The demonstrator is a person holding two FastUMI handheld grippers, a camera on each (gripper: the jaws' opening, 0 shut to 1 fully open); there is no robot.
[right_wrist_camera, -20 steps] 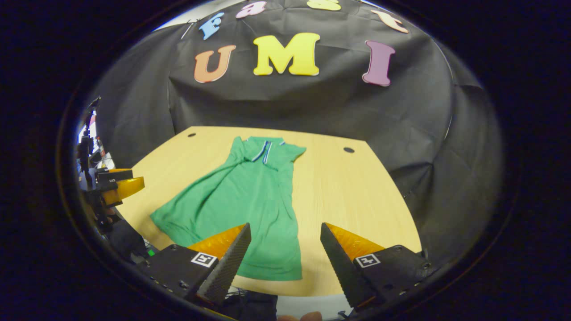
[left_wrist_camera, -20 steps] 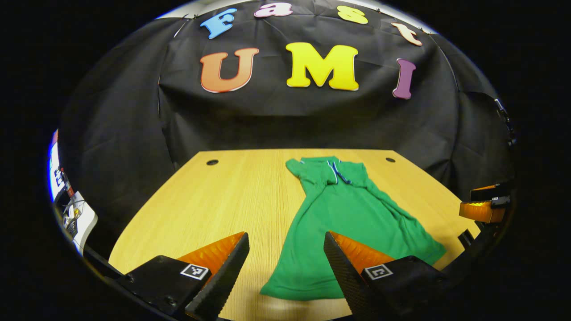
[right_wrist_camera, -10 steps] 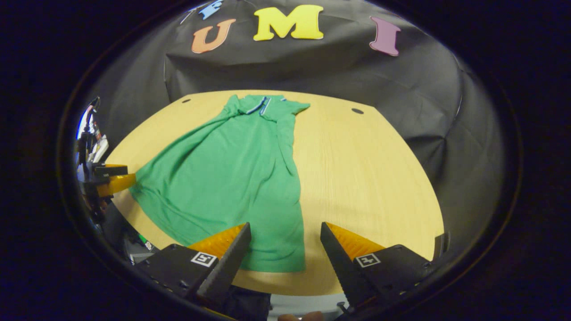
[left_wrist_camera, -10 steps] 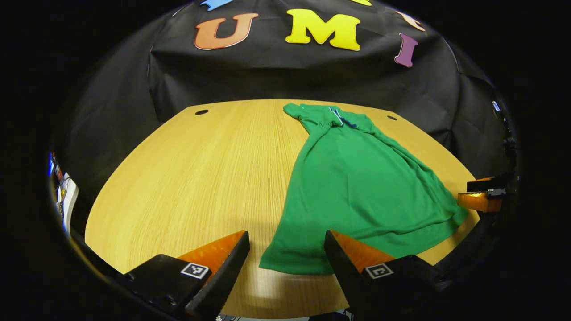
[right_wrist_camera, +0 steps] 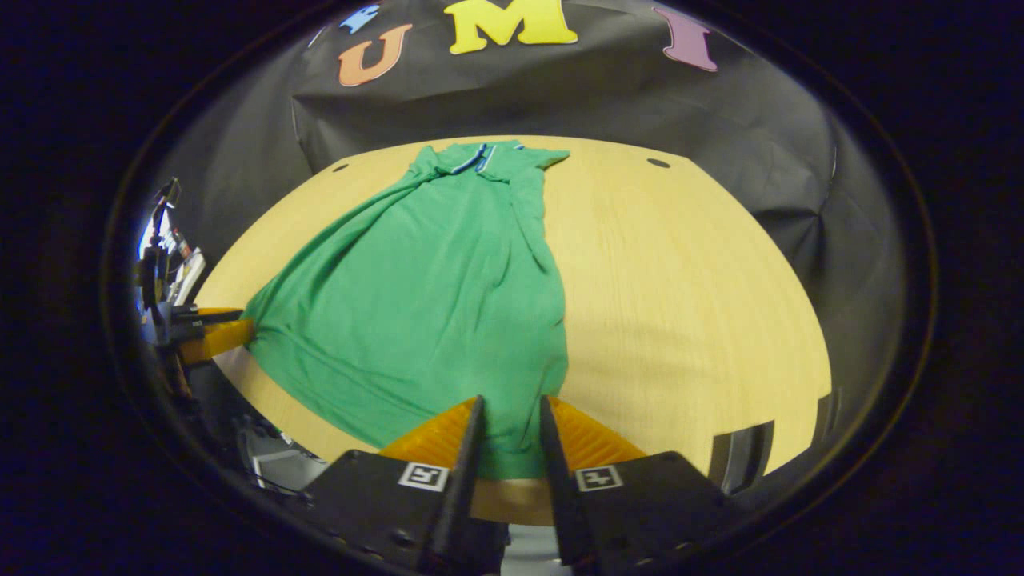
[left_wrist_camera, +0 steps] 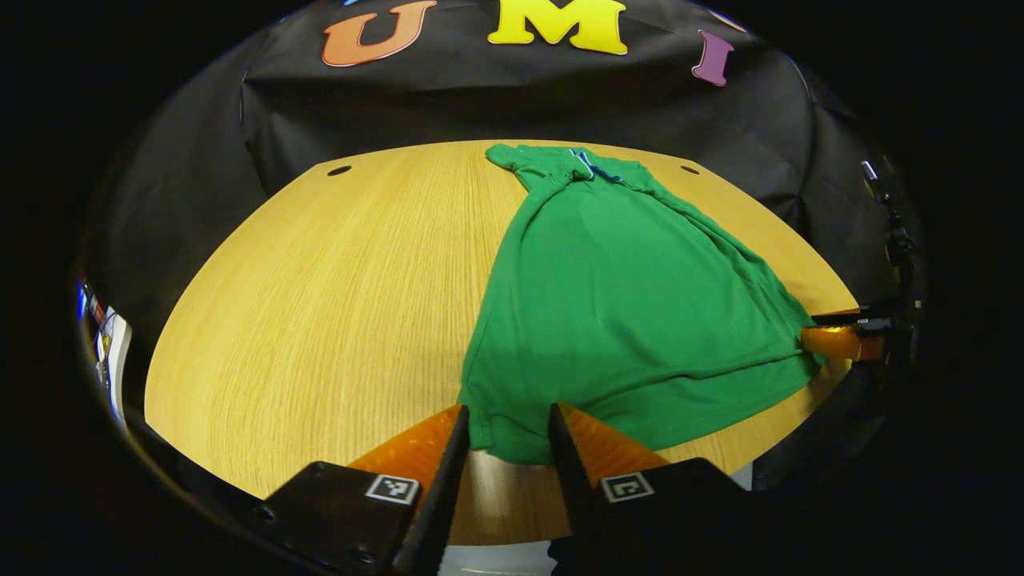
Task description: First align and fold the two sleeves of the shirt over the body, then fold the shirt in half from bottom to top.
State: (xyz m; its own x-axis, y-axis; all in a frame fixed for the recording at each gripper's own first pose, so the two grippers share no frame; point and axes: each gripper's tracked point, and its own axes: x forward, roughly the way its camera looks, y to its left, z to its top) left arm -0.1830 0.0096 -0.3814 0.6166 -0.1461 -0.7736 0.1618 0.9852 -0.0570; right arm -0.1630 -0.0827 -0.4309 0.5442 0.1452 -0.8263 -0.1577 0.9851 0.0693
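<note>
A green shirt (left_wrist_camera: 624,304) lies flat on the wooden table (left_wrist_camera: 320,304), collar (left_wrist_camera: 588,164) at the far end, both sleeves folded in over the body. My left gripper (left_wrist_camera: 508,410) is at the near hem's left corner; its fingers are narrowed with a gap still showing, and the hem corner lies between them. My right gripper (right_wrist_camera: 510,400) stands the same way over the hem's right corner of the shirt (right_wrist_camera: 432,288), cloth between its narrowed fingers. Each gripper also shows far off at the hem's other corner: the right gripper (left_wrist_camera: 840,340) and the left gripper (right_wrist_camera: 212,336).
The table's near edge (left_wrist_camera: 496,536) runs just under both grippers. Two round cable holes (left_wrist_camera: 339,170) (left_wrist_camera: 689,170) sit at the far corners. Bare wood (right_wrist_camera: 680,280) lies to either side of the shirt. Some equipment (right_wrist_camera: 164,256) stands off the table's left.
Both grippers have come down and forward to the hem corners, and their fingers have narrowed from wide open around the cloth. The shirt has stayed flat.
</note>
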